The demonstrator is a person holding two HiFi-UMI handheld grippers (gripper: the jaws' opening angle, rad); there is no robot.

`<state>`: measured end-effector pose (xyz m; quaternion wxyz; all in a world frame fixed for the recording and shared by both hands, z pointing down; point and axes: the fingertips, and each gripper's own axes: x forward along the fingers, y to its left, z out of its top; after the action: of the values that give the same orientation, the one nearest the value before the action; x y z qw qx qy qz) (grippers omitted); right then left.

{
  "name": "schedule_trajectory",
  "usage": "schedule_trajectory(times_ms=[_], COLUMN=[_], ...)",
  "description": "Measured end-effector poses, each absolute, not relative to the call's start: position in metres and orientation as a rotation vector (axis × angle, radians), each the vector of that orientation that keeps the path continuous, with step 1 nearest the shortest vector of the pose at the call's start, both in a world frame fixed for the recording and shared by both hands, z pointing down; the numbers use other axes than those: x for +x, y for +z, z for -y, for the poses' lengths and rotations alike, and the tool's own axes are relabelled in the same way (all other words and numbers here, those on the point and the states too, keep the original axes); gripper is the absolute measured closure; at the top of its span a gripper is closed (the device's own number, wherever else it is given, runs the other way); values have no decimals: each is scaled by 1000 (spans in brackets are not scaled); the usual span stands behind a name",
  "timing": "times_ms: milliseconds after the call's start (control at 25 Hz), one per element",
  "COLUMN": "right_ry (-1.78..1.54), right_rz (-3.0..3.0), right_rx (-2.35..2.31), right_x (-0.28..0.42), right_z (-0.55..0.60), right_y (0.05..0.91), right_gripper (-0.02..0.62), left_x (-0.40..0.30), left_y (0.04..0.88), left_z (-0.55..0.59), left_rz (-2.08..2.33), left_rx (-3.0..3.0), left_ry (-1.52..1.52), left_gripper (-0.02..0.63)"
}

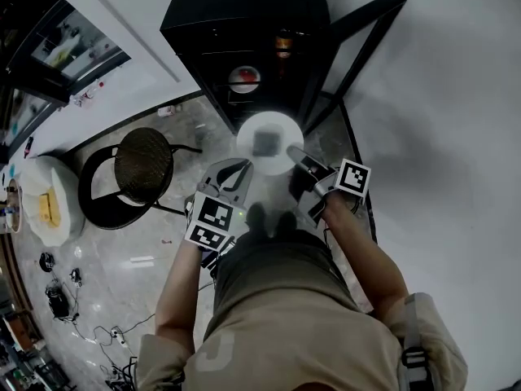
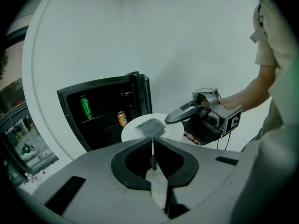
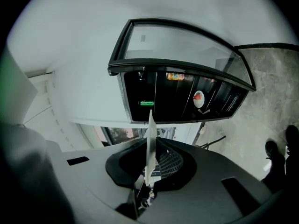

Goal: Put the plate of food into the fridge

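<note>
A white plate [image 1: 269,142] with a grey piece of food [image 1: 265,142] hangs in the air just in front of the open black fridge [image 1: 236,15]. My left gripper [image 1: 244,164] is shut on the plate's near-left rim and my right gripper [image 1: 298,155] is shut on its right rim. In the left gripper view the plate [image 2: 174,129] lies flat beyond the closed jaws of the left gripper [image 2: 153,143], with the right gripper [image 2: 183,114] clamped on its far side. In the right gripper view the plate [image 3: 150,139] shows edge-on between the right gripper [image 3: 150,146] jaws.
The fridge door [image 1: 361,43] stands open to the right, over the floor. Inside are a green can [image 2: 85,106], an orange can [image 2: 122,118] and a dish with something red [image 1: 244,77]. A round black chair [image 1: 142,165] and a white table [image 1: 49,206] stand to the left; cables [image 1: 65,300] lie on the floor.
</note>
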<state>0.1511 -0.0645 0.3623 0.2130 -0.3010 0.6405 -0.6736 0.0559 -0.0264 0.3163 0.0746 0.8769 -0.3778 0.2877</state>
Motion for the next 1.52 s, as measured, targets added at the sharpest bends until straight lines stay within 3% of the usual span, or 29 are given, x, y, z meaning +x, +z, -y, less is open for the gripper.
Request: schedule_trajectory(times_ms=[600, 1520], right_ry=[-1843, -1799], right_rz=[-1792, -1830], right_rx=[-830, -800], right_x=[154, 85], right_z=[71, 124], right_y=[388, 451], right_gripper=[552, 553], left_x=[63, -23], left_y=[347, 409], left_z=[15, 68], left_rz=[1079, 965], left_rx=[2630, 2513], left_ry=[1061, 870], left_gripper=[588, 588])
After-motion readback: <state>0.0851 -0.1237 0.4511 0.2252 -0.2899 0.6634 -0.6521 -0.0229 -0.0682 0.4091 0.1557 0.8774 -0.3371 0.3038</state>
